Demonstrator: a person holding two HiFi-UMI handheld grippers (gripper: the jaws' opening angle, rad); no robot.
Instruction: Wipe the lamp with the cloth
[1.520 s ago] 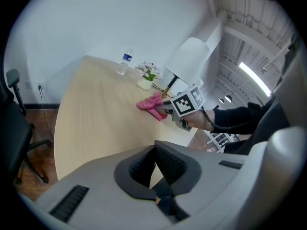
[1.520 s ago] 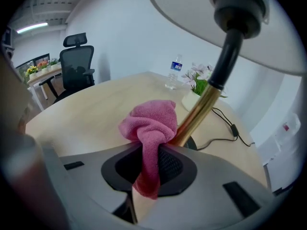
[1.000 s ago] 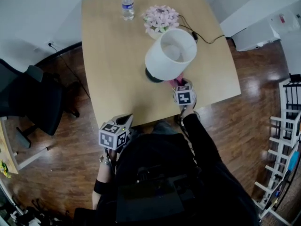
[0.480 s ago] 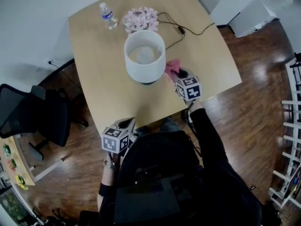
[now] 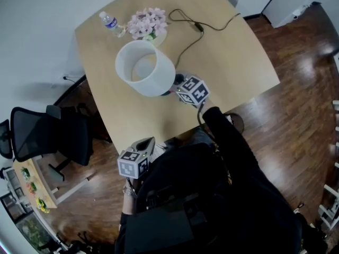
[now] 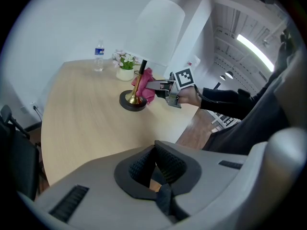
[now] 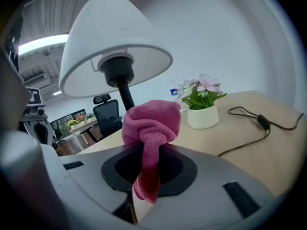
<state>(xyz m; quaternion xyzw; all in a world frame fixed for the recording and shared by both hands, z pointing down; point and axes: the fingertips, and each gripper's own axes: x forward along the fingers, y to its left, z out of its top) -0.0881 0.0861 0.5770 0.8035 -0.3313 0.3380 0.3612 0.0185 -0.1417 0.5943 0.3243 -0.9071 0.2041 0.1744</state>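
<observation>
The pale wooden bench [image 5: 228, 52] fills the middle of the head view, with dark wood floor all round it and a black office chair [image 5: 50, 136] off its left side. The person's dark sleeve [image 5: 222, 136] reaches in over the near edge.

On the bench stands the lamp [image 5: 144, 67], upright, with its white shade [image 6: 160, 30] above a stem that is black at the top and brass lower down [image 6: 136, 87], on a round dark base [image 6: 133, 102].

The right gripper [image 5: 177, 89] is in low beside that base, under the rim of the shade. Its fingers are narrow, clamped on the pink cloth [image 7: 151, 123], which bunches into a knot above them while a tail hangs down between them. From the left gripper view the cloth [image 6: 146, 87] sits right against the brass part of the stem; whether it presses on it, I can't tell.

The left gripper [image 5: 148, 142] hangs at the near edge, well apart from the lamp, its fingers [image 6: 168, 164] closed together on nothing.

At the far end there is a white pot of pink flowers [image 5: 147, 23] with a small water bottle [image 5: 110, 23] just beside it, and the lamp's black cable [image 5: 196, 28] snakes across the top.
</observation>
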